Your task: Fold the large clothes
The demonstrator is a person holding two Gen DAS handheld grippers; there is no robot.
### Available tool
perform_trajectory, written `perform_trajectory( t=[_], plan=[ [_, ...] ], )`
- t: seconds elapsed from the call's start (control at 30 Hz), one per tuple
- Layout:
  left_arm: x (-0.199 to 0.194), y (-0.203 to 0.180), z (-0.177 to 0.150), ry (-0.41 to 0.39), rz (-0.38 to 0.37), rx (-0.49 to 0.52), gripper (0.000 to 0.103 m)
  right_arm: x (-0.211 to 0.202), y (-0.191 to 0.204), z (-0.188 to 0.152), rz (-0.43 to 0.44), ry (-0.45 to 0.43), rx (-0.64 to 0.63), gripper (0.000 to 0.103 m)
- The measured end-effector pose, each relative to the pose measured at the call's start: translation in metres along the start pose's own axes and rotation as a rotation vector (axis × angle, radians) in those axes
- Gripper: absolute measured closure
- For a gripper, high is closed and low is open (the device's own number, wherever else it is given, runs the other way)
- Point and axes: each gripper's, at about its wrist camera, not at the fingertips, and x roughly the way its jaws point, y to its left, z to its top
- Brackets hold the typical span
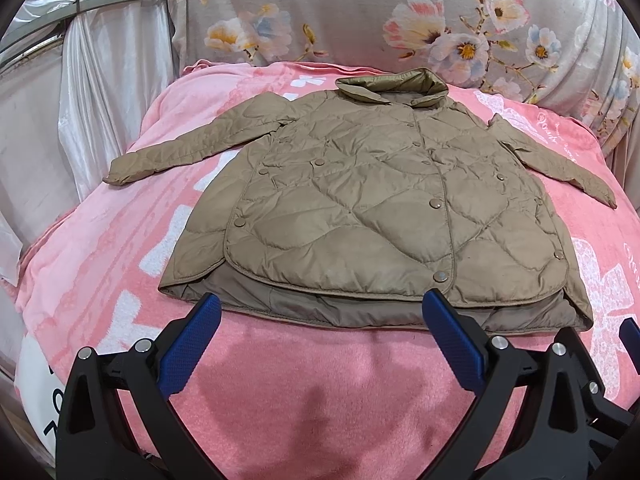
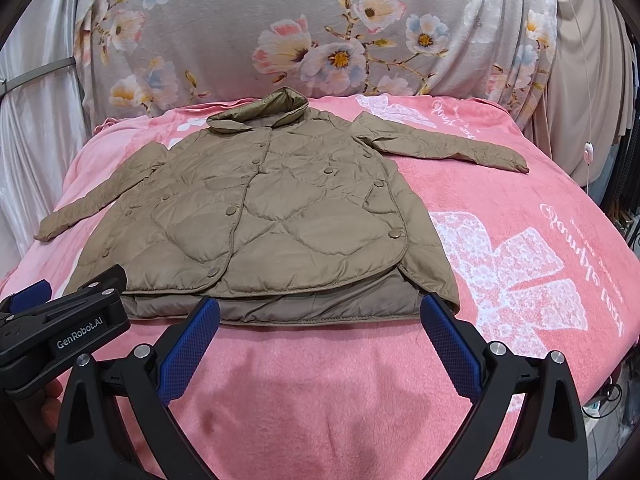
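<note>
A tan quilted jacket (image 1: 360, 208) (image 2: 256, 224) lies flat and buttoned on a pink blanket (image 1: 120, 248) (image 2: 500, 208), collar at the far end and both sleeves spread sideways. My left gripper (image 1: 322, 304) hovers open just short of the jacket's near hem, with nothing between its blue pads. My right gripper (image 2: 320, 306) is open too, at the same hem a little further right, also holding nothing. The left gripper (image 2: 60, 312) shows at the left edge of the right wrist view, and a blue fingertip (image 1: 629, 332) of the right gripper peeks in at the left wrist view's right edge.
A grey floral cloth (image 1: 400, 16) (image 2: 320, 28) rises behind the blanket. Shiny white drapes (image 1: 80, 100) hang at the left. Beige curtains (image 2: 580, 80) and a thin cord with a small switch (image 2: 587, 153) are at the right. The blanket drops away at both sides.
</note>
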Motion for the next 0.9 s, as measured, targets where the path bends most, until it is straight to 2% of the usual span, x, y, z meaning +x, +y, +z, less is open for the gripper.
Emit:
perform_trajectory(
  t=[0.9],
  plan=[
    [0.0002, 0.0, 0.0002, 0.002, -0.002, -0.001, 0.005, -0.0003, 0.0011, 0.0011, -0.001, 0.001, -0.003, 0.005]
  ],
)
